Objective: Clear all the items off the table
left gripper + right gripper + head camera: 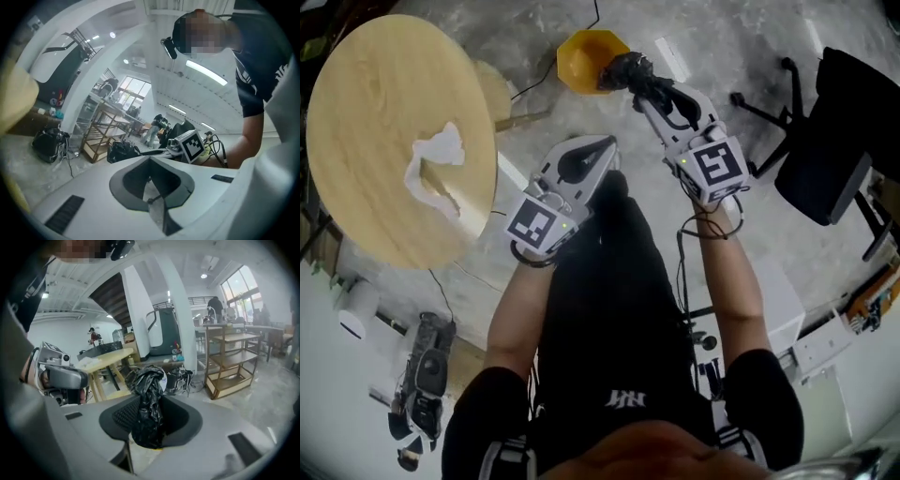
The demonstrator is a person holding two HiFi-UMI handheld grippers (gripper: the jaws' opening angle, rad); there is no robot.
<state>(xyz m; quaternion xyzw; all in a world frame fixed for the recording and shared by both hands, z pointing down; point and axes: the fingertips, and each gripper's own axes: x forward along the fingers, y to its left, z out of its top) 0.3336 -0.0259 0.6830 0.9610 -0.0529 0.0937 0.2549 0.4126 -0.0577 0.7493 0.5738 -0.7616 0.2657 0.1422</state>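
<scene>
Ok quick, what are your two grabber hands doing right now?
Left gripper: closed, nothing in it.
Right gripper: closed on a black plastic bag.

place: workshop hall | signs: concrete floor (750, 37), wooden rack (233, 363), office chair (830, 141), tall windows (241, 287)

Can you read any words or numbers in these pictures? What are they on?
No words or numbers can be read.
White logo on the black clothes: too blurred to read.
White print on the shirt: cut off at the edge, unreadable.
Left marker and right marker on the cubes: black-and-white patterns, no letters.
</scene>
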